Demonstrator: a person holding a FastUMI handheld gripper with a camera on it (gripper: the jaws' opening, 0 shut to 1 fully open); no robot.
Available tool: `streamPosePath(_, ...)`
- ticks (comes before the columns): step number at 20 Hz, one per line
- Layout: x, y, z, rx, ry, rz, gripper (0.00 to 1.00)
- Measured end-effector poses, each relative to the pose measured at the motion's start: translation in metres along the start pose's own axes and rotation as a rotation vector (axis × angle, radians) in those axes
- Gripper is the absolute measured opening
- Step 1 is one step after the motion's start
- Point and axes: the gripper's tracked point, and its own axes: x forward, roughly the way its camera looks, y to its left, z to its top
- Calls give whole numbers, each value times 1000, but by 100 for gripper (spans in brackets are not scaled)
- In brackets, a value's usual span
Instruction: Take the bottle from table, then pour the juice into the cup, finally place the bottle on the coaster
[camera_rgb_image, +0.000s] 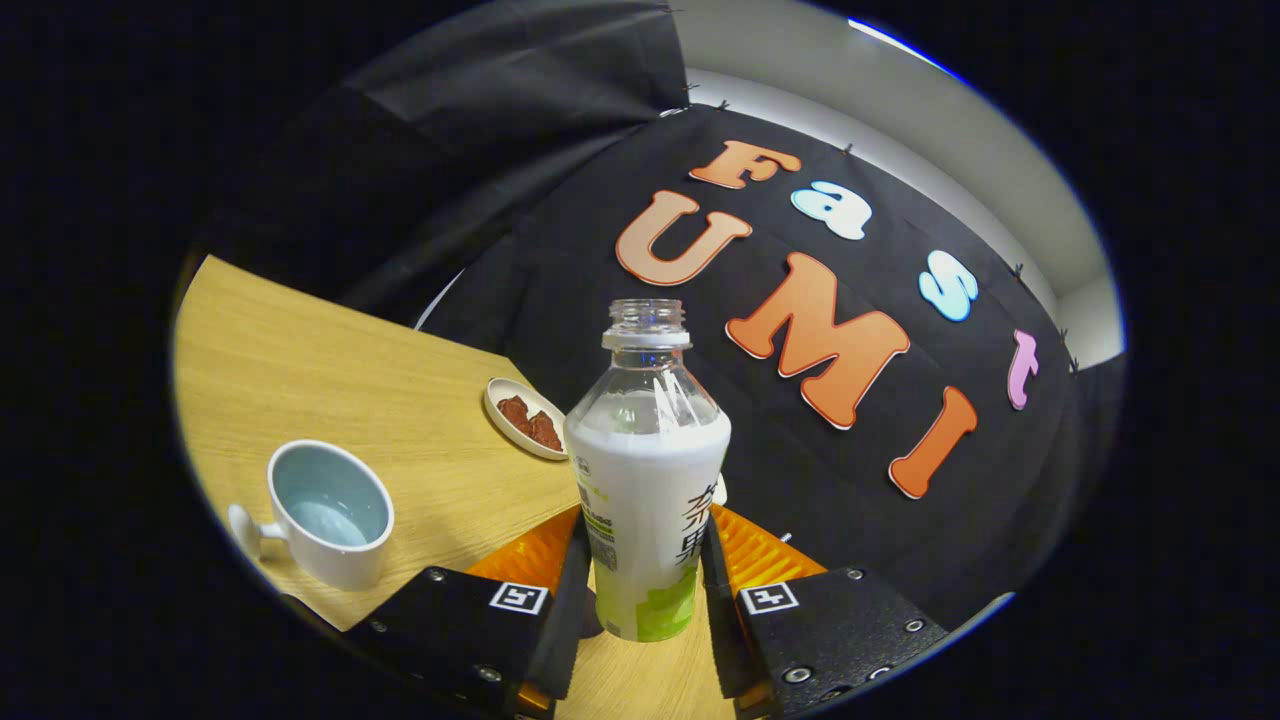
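Observation:
A clear plastic bottle (645, 480) with no cap and a white and green label stands upright between my fingers, filled with milky white juice up to its shoulder. My gripper (645, 560) is shut on the bottle, one finger pressing each side of its lower body. Whether its base rests on the wooden table (330, 360) or hangs just above it, I cannot tell. A white cup (330, 515) with a pale blue inside and a handle stands on the table to the left of the fingers, holding a little pale liquid. A small round coaster-like dish (527, 417) with a brown patch lies beyond the bottle, slightly left.
The table's far edge runs against the black cloth wall just behind the dish. Bare tabletop spreads to the left, beyond the cup.

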Motion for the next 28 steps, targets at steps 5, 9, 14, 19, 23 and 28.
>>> streamPosePath(5,15,-15,-4,261,7,-9,56)
streamPosePath(9,29,-24,-18,439,47,-14,55)
streamPosePath(14,37,-17,-47,578,141,-1,55)
streamPosePath(19,55,3,-73,627,192,22,56)
streamPosePath(23,62,8,-88,613,226,19,55)
streamPosePath(28,54,18,-92,638,244,36,58)
